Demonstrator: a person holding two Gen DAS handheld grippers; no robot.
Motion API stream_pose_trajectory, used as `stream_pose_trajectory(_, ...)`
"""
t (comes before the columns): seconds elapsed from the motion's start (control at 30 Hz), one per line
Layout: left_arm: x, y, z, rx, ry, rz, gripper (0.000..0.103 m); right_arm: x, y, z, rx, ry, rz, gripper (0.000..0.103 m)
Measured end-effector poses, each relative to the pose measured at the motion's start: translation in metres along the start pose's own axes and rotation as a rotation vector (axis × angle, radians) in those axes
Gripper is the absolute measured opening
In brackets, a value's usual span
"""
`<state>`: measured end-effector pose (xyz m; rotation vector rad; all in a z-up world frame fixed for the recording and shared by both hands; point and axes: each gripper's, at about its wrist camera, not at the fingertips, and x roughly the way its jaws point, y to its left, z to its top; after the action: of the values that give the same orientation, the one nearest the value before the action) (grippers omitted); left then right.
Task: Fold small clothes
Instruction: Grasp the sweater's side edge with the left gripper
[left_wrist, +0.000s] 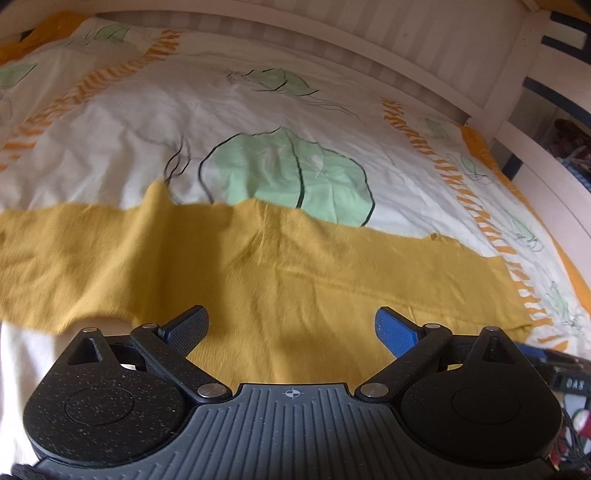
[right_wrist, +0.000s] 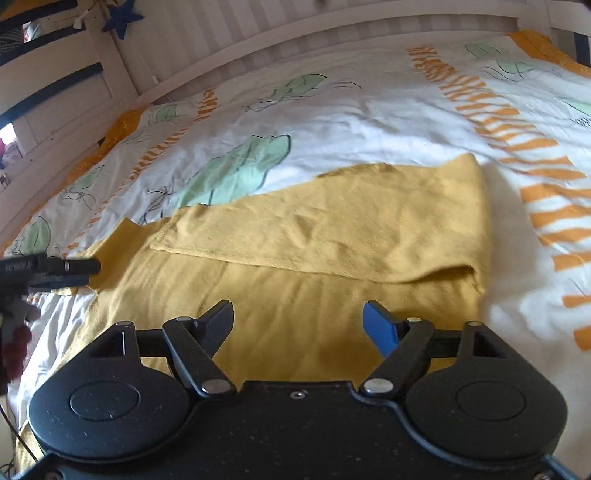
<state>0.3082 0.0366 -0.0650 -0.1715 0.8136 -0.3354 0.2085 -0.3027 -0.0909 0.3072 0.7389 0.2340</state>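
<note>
A mustard-yellow garment (left_wrist: 258, 266) lies spread flat on the bed. In the right wrist view, one part of the garment (right_wrist: 332, 229) is folded over onto the rest, and its folded edge runs across the middle. My left gripper (left_wrist: 291, 321) hovers just over the near part of the cloth, open, with nothing between its fingers. My right gripper (right_wrist: 297, 312) is also open above the yellow cloth and its pads are clear of it. A dark gripper tip (right_wrist: 70, 271) shows at the left edge of the right wrist view, over the garment's left end.
The bed is covered by a white duvet (left_wrist: 184, 122) printed with green leaves and orange stripes. A white slatted bed rail (left_wrist: 369, 48) runs along the far side. A white bed frame with dark bars (right_wrist: 55, 92) stands at the far left in the right wrist view.
</note>
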Motion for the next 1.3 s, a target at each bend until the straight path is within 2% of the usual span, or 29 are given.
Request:
stream_pose_trajectory(0.17, 0.030, -0.001, 0.027, -0.025, 0.024, -0.008, 0.098, 0.002, -0.017, -0.003, 0.049, 0.003, 0.043, 0.086)
stream_pose_trajectory(0.37, 0.061, 0.005, 0.043, -0.044, 0.066, 0.036, 0.097, 0.006, -0.018, -0.005, 0.011, 0.019, 0.075, 0.089)
stream_pose_trajectory(0.43, 0.070, 0.005, 0.044, -0.046, 0.092, 0.014, 0.086, 0.006, -0.021, -0.003, 0.028, 0.021, 0.093, 0.089)
stream_pose_trajectory(0.57, 0.083, -0.002, 0.043, -0.046, 0.144, -0.006, 0.078, 0.007, -0.029, 0.000, 0.085, 0.024, 0.115, 0.089)
stream_pose_trajectory(0.7, 0.095, -0.004, 0.042, -0.061, 0.173, 0.014, 0.075, 0.006, -0.026, 0.001, 0.077, 0.032, 0.109, 0.089)
stream_pose_trajectory(0.77, 0.095, -0.003, 0.043, -0.090, 0.158, 0.027, 0.068, 0.006, -0.023, 0.001, 0.061, 0.035, 0.106, 0.090)
stream_pose_trajectory(0.87, 0.095, 0.003, 0.046, -0.166, 0.147, 0.066, 0.039, 0.008, -0.020, 0.000, 0.047, 0.037, 0.103, 0.093)
stream_pose_trajectory(0.9, 0.094, 0.005, 0.046, -0.191, 0.141, 0.076, 0.018, 0.008, -0.020, 0.000, 0.047, 0.036, 0.103, 0.093)
stream_pose_trajectory(0.93, 0.093, 0.007, 0.047, -0.209, 0.131, 0.070, 0.008, 0.009, -0.020, 0.000, 0.047, 0.035, 0.101, 0.093)
stream_pose_trajectory(1.03, 0.083, 0.008, 0.047, -0.253, 0.105, 0.047, 0.007, 0.008, -0.021, 0.000, 0.050, 0.027, 0.089, 0.093)
stream_pose_trajectory(1.3, 0.017, -0.009, 0.058, -0.252, 0.005, -0.022, 0.007, -0.001, -0.036, 0.004, 0.114, -0.018, 0.032, 0.097)
